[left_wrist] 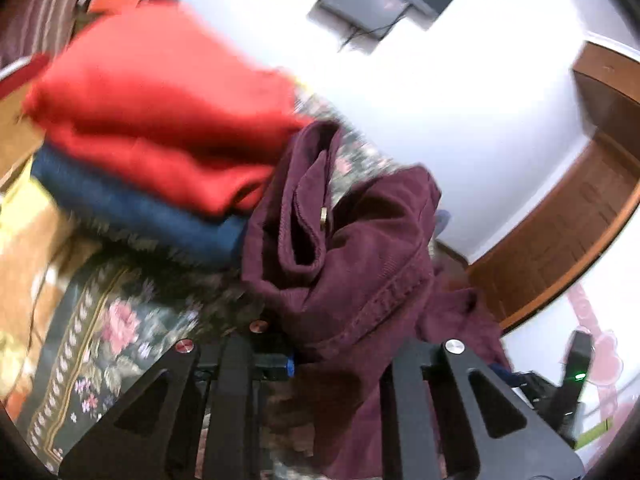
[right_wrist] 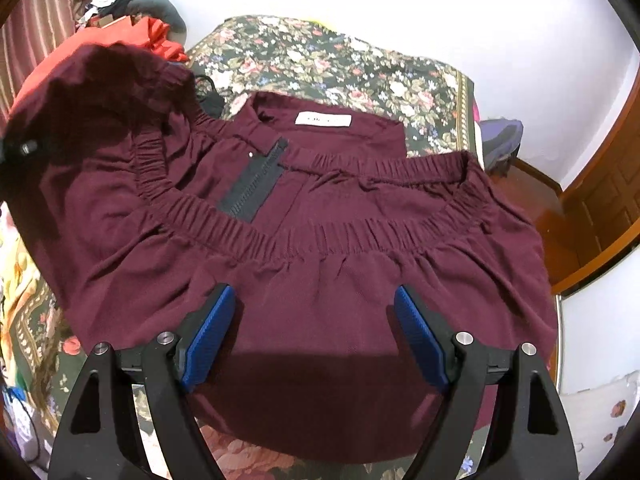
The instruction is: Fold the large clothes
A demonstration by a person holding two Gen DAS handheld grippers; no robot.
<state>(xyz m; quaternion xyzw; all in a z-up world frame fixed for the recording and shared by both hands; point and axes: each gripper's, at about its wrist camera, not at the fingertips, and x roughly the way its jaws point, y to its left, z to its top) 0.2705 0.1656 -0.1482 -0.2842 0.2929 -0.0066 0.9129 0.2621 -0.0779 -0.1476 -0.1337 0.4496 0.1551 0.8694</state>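
A maroon garment with an elastic waistband, a black zipper and a white label lies spread on a floral bedspread. My right gripper is open just above its near part, blue pads wide apart and empty. In the left wrist view my left gripper is shut on a bunched fold of the maroon garment, lifted off the bed; the cloth hides its fingertips. That lifted corner shows at the left of the right wrist view.
A folded red garment sits on a folded blue one on the bed to the left. Loose clothes are piled at the far left corner. A wooden door stands at the right. The white wall carries a dark box.
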